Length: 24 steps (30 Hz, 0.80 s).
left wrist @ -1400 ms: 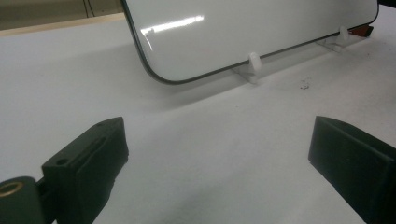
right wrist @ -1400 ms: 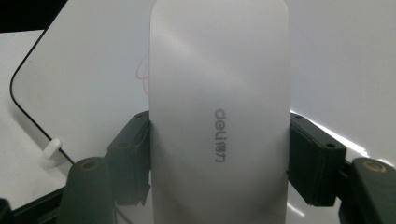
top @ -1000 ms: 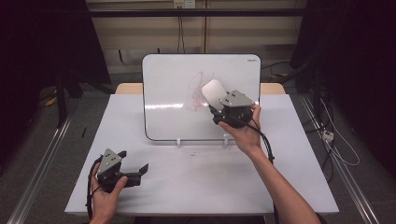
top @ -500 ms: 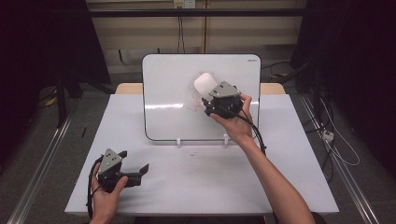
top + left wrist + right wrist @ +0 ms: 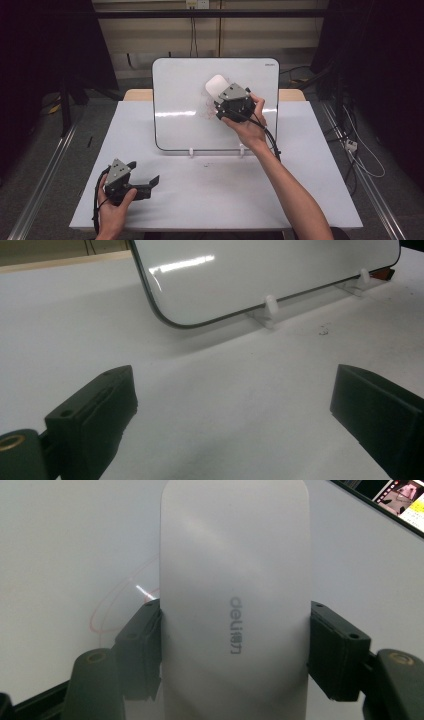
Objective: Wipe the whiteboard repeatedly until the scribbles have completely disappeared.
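Observation:
A whiteboard (image 5: 180, 95) stands upright on clear feet at the back of the white table (image 5: 310, 165). Faint red marks (image 5: 205, 106) show near its middle. My right gripper (image 5: 223, 100) is shut on a white board eraser (image 5: 217, 86) and holds it against the board's face, above the marks. In the right gripper view the eraser (image 5: 232, 595) sits between both pads, with red lines (image 5: 107, 612) to its left. My left gripper (image 5: 146, 181) rests open near the table's front left, with nothing between its jaws (image 5: 235, 405). The whiteboard's lower edge (image 5: 250, 285) lies ahead of it.
Small dark specks (image 5: 324, 331) lie on the table in front of the board's foot (image 5: 270, 305). Metal rails (image 5: 45, 165) run along both sides of the table. Cables (image 5: 360, 150) hang on the floor at the right.
My right gripper with the eraser has slid left across the board, from the right of the red marks to above them. The left gripper stayed where it was.

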Tool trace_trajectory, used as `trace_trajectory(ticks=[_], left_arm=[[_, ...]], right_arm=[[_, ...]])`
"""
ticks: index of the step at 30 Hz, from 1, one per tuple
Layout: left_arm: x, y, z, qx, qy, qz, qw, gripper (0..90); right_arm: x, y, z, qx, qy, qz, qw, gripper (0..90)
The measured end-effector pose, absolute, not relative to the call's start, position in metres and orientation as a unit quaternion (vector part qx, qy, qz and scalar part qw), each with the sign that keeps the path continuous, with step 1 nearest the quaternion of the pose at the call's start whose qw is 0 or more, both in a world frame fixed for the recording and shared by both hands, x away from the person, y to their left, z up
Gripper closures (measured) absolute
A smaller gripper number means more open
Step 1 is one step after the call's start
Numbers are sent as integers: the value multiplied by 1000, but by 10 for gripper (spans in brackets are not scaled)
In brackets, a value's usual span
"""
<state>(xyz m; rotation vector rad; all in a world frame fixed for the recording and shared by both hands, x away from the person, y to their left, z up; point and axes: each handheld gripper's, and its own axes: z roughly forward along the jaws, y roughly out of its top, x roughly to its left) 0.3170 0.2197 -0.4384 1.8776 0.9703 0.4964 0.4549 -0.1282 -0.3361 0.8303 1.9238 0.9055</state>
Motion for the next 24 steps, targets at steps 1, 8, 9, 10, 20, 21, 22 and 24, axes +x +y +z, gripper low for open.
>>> trace_trajectory(ticks=[1,8,9,10,20,21,22,24], left_arm=[[317,220,-439,766,395,202,465,44],[317,221,-439,765,397,202,465,44],[317,221,-439,765,397,202,465,44],[317,221,-439,765,397,202,465,44],[317,222,-439,765,396,201,467,44],[316,222,-439,766,396,202,464,44],[316,222,-439,766,396,202,464,44],[316,222,-439,766,396,201,464,44]], right_arm=[[455,-127,-336,329,767,356,421,316],[463,-121,-336,323,772,334,434,317],[464,-120,-337,323,773,334,432,316],[465,-119,-339,323,774,331,433,316],[470,-108,-351,316,779,296,454,316],[470,-108,-351,316,779,297,454,316],[470,-109,-351,316,779,298,453,316],[470,-110,-351,314,778,302,452,315]])
